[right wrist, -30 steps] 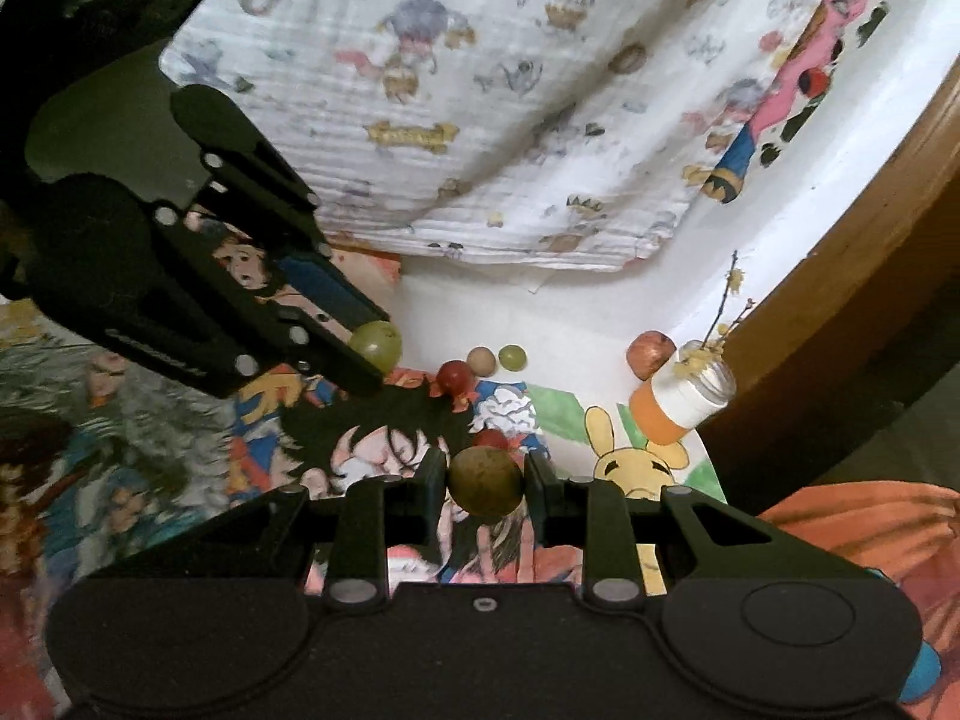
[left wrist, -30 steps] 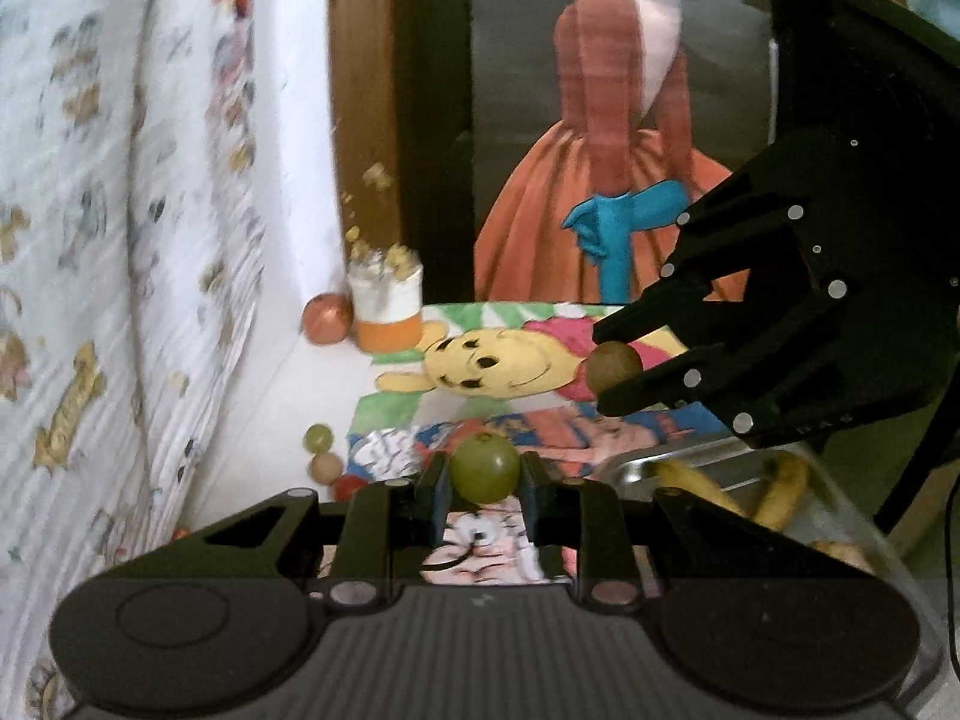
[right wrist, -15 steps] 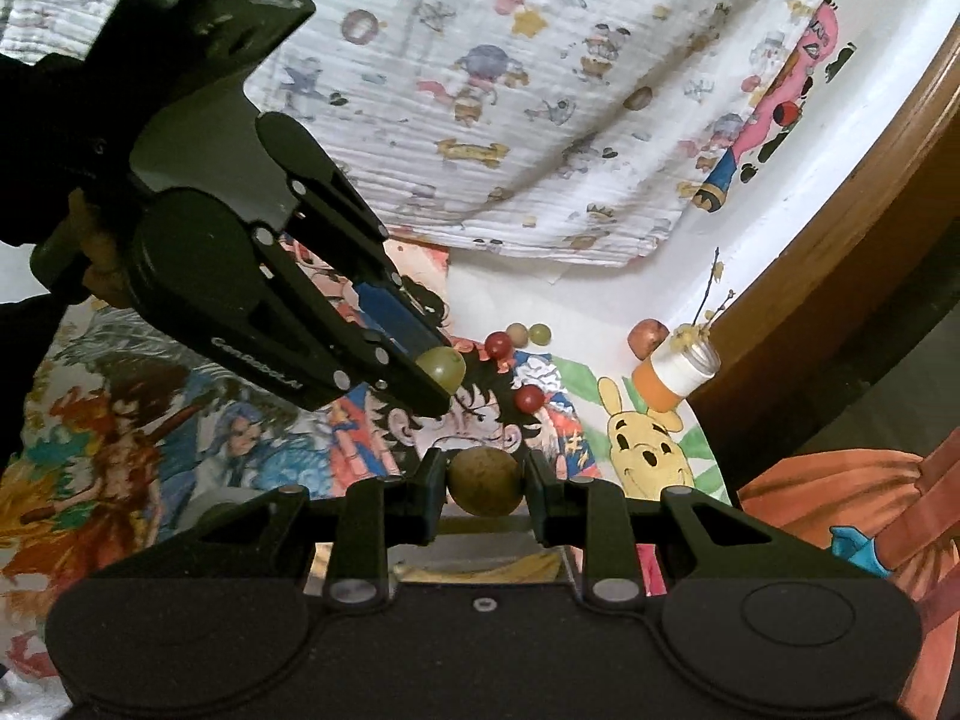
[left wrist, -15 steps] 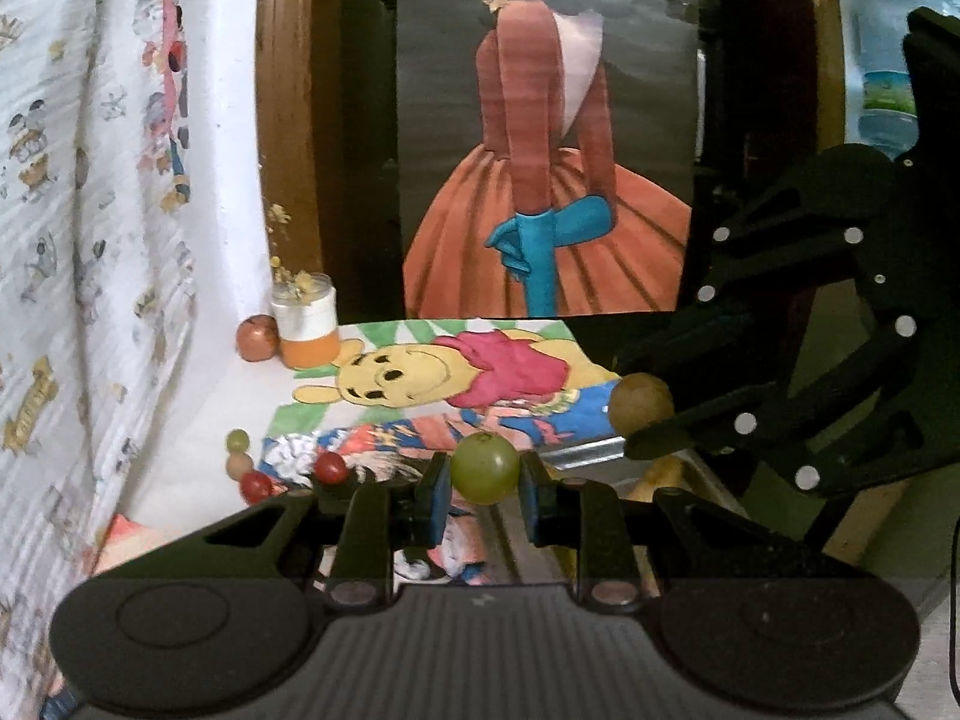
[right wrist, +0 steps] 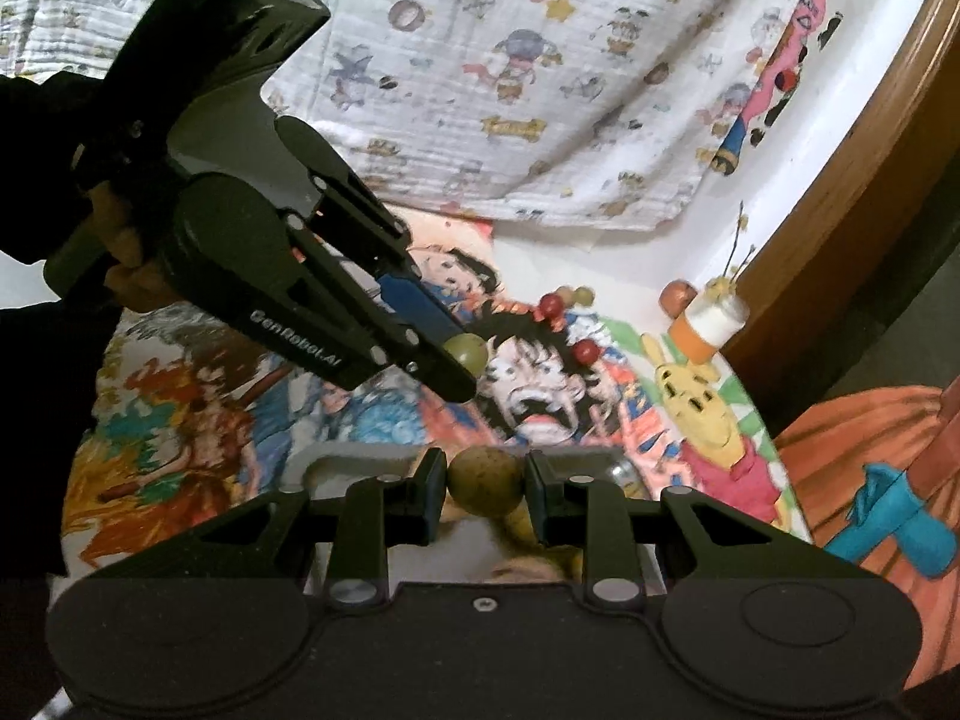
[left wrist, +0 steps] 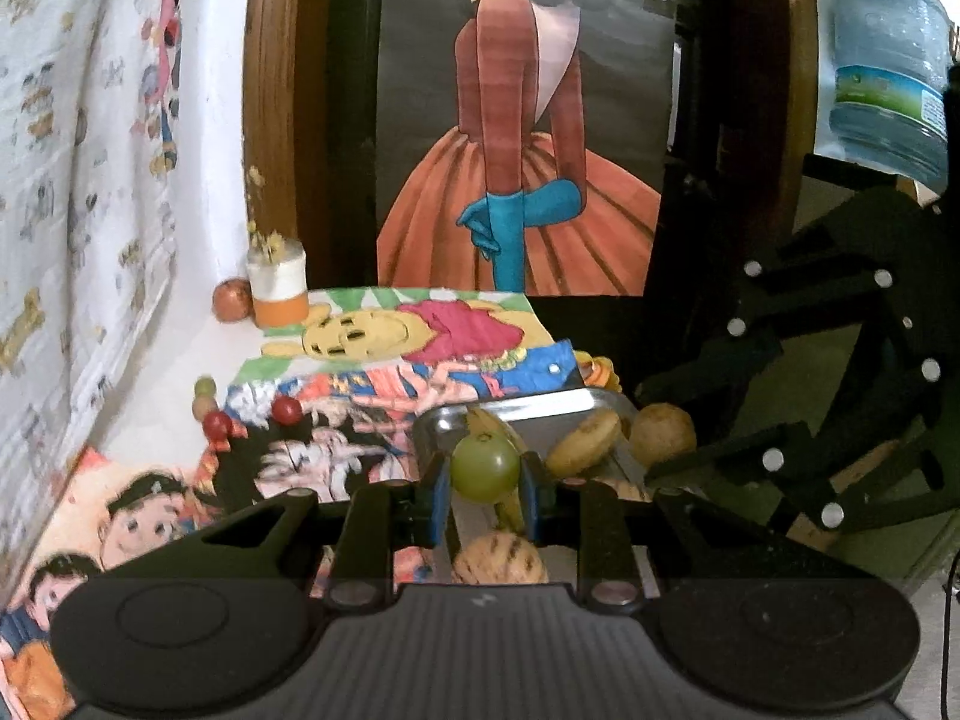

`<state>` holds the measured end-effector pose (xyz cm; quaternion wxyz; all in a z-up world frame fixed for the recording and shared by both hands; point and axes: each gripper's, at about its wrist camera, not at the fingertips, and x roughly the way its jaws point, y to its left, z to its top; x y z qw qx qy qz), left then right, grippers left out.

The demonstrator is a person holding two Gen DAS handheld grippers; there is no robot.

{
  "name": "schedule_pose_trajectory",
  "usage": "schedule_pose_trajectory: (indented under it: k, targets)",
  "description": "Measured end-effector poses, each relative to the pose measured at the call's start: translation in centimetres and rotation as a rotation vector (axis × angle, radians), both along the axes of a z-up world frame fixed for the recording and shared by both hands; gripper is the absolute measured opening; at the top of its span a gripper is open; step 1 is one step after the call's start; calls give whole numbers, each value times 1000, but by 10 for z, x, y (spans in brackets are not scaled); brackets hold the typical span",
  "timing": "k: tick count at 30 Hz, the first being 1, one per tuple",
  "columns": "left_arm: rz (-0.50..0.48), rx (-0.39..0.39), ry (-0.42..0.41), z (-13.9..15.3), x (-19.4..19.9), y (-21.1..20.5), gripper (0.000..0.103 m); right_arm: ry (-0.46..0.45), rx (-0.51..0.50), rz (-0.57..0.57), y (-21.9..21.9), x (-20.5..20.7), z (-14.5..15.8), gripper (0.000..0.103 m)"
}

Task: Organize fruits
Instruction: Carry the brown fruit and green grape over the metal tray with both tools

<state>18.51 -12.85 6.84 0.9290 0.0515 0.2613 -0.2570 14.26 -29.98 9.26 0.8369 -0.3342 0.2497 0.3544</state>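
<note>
Green grape [left wrist: 485, 467] is pinched between the two fingers of the left gripper [left wrist: 485, 471], jaws closed to the fruit's width; it hangs over the near-left corner of the metal tray [left wrist: 540, 409]. From the right wrist view the same grape [right wrist: 465, 351] sits at the tip of the left gripper [right wrist: 459, 360], above the cartoon-print cloth [right wrist: 540, 384], with a hand [right wrist: 129, 264] on the handle. Right gripper [right wrist: 485, 480] is clamped on a brown round fruit [right wrist: 485, 480], jaws narrowed to its width, held over the tray edge [right wrist: 336, 462]. In the left view that brown fruit [left wrist: 663, 433] shows at the right gripper's tip [left wrist: 660, 450], over the tray's right side. Tray contents: a tan oblong fruit [left wrist: 585, 443], a striped round fruit [left wrist: 499, 561] at the near end, and a yellow piece partly hidden behind the grape, can't identify. Loose on the cloth, well apart from the tray: two red cherry-like fruits [left wrist: 287, 411] [left wrist: 217, 423], a small green one [left wrist: 205, 387] and a small tan one [left wrist: 203, 405] just beside it. Far corner: orange-and-white jar [left wrist: 277, 285] with a reddish round fruit [left wrist: 231, 300] touching or just beside it. Water bottle [left wrist: 888, 60] at upper right.
</note>
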Motion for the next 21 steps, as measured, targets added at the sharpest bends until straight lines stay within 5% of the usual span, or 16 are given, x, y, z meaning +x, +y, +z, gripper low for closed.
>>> schedule_pose_trajectory:
  k: [7,21]
  targets:
    - [11,-43,66,-23,-12,5,26,51,49,-56,-8,-16,-21,30]
    - [-8,4,130,-62,-28,-10,26,98,97,-119,-18,-32,-68,30]
